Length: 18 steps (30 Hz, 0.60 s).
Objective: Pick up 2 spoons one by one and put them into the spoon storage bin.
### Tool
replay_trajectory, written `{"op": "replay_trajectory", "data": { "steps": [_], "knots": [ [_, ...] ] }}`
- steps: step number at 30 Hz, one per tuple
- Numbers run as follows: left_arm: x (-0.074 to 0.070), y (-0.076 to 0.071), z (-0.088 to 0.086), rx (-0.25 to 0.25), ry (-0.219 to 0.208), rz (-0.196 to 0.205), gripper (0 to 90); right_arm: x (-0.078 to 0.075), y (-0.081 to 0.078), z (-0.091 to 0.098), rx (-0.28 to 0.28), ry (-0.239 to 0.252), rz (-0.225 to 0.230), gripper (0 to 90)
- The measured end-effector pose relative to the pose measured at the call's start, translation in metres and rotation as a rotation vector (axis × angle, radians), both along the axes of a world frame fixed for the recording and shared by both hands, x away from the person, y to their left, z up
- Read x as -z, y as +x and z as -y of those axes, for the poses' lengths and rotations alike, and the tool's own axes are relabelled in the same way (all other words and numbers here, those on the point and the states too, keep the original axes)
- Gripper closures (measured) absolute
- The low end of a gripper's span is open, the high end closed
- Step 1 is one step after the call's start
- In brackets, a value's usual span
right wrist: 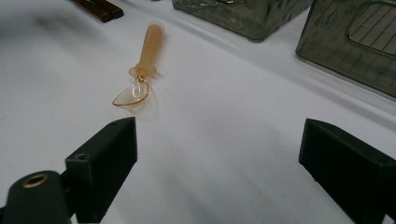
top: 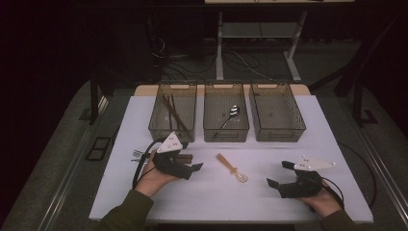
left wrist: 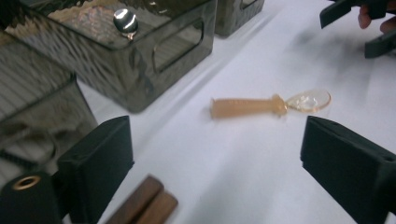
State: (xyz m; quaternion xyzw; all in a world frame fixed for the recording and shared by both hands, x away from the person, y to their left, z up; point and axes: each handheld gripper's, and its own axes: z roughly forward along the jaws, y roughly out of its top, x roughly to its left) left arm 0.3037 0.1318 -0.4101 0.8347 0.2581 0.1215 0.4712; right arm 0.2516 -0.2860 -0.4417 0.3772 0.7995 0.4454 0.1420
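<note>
High view: both tongs, left tongs (top: 196, 167) and right tongs (top: 277, 174), gape wide and empty on the white worktop (top: 202, 192), flanking an orange spoon (top: 231, 167) before 3 bins.

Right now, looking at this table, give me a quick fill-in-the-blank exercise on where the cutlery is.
1. The metal spoon lies in the ____ bin of the three.
2. The chopsticks lie in the ____ bin.
3. The orange plastic spoon lies on the white table, ____ the two grippers.
4. The left gripper has its jaws ____.

Missing words: middle; left; between; open
</note>
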Motion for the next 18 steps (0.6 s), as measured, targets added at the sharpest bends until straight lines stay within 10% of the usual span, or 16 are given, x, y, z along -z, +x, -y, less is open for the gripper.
{"op": "replay_trajectory", "data": {
  "steps": [18],
  "knots": [
    [0.021,-0.029,-0.020,0.023,0.003,-0.016,0.0,-0.017,0.010,-0.015,-0.025,0.006,-0.047,11.2]
  ]
}}
